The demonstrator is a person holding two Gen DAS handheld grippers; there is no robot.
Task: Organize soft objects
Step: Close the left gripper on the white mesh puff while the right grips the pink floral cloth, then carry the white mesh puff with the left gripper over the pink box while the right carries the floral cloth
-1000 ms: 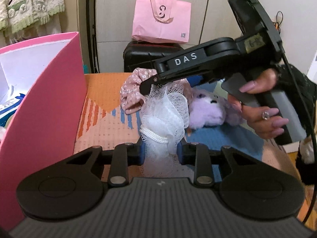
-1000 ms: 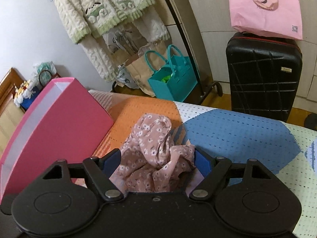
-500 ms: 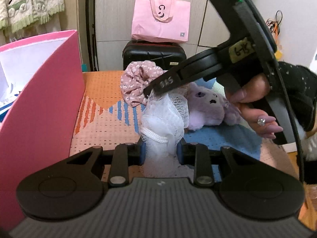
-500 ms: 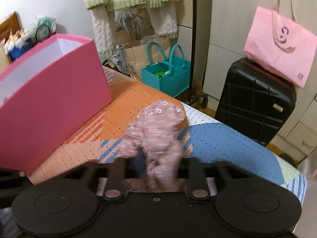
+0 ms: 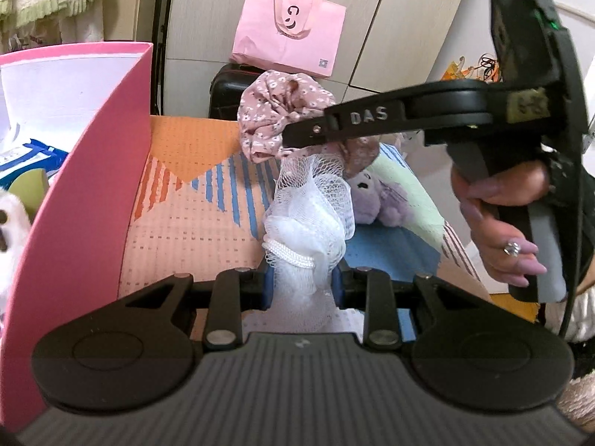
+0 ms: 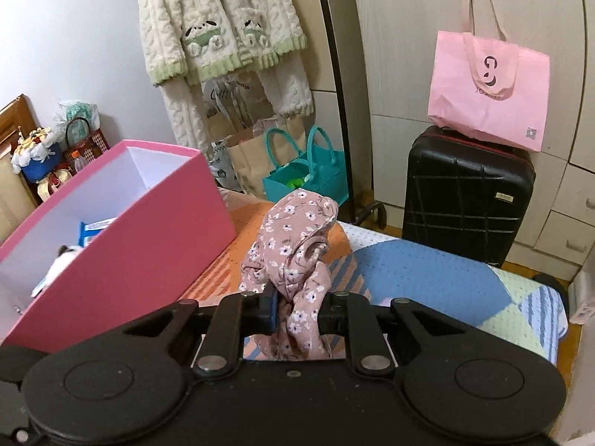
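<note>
My left gripper (image 5: 300,282) is shut on a white mesh bath sponge (image 5: 310,223) and holds it above the patchwork mat (image 5: 193,219). My right gripper (image 6: 296,312) is shut on a pink floral scrunchie (image 6: 293,252) and holds it in the air; it also shows in the left wrist view (image 5: 282,111), above the sponge. A purple plush toy (image 5: 375,200) lies on the mat behind the sponge. The pink box (image 6: 148,238) stands at the left, open on top, with a white plush (image 6: 68,251) and a blue-white packet inside.
A black suitcase (image 6: 468,197) with a pink paper bag (image 6: 487,85) on it stands behind the mat. A teal bag (image 6: 308,171) and a brown paper bag sit on the floor. Knit clothes (image 6: 223,29) hang on the wall.
My right gripper closed on the scrunchie and lifted it off the mat, higher and leftward. My left gripper kept hold of the sponge and shifted only a little.
</note>
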